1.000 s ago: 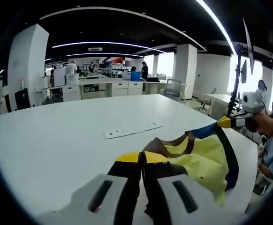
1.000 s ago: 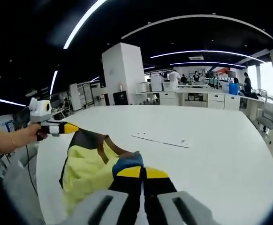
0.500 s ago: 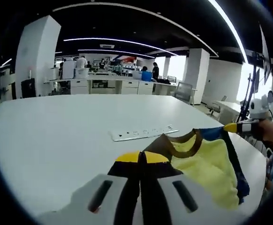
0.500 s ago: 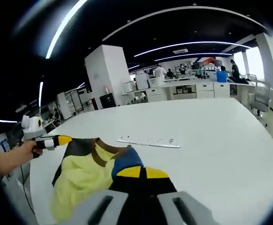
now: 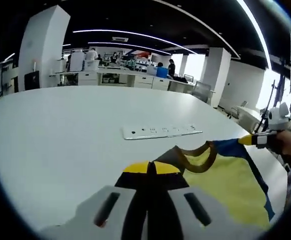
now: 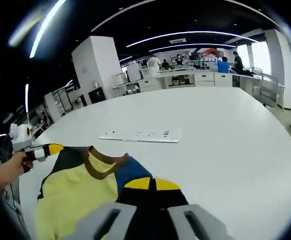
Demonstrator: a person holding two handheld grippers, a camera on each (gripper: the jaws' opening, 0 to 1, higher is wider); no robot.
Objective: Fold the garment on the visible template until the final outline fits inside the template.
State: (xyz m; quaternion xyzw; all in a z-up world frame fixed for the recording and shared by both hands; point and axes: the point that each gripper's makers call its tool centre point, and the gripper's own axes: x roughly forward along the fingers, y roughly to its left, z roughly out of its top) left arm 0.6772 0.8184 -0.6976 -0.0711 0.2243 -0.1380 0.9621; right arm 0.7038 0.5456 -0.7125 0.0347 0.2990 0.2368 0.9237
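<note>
A yellow garment [image 5: 230, 187] with a brown collar and dark blue shoulders hangs stretched between both grippers above a white table [image 5: 60, 135]. My left gripper [image 5: 151, 168] is shut on one shoulder of it; the right gripper [image 5: 249, 140], held by a hand, comes in from the right, shut on the other shoulder. In the right gripper view my right gripper [image 6: 151, 184] pinches the blue shoulder of the garment [image 6: 75, 195], and the left gripper [image 6: 49, 149] holds the far corner at the left.
A flat white power strip [image 5: 161, 131] lies on the table beyond the garment, also the power strip [image 6: 138, 136] in the right gripper view. Desks, pillars and people stand far behind in the office. The table [image 6: 225, 130] stretches wide around.
The garment has been pulled wider and flatter between the grippers and lowered towards the table. Both cameras have tipped down and forward.
</note>
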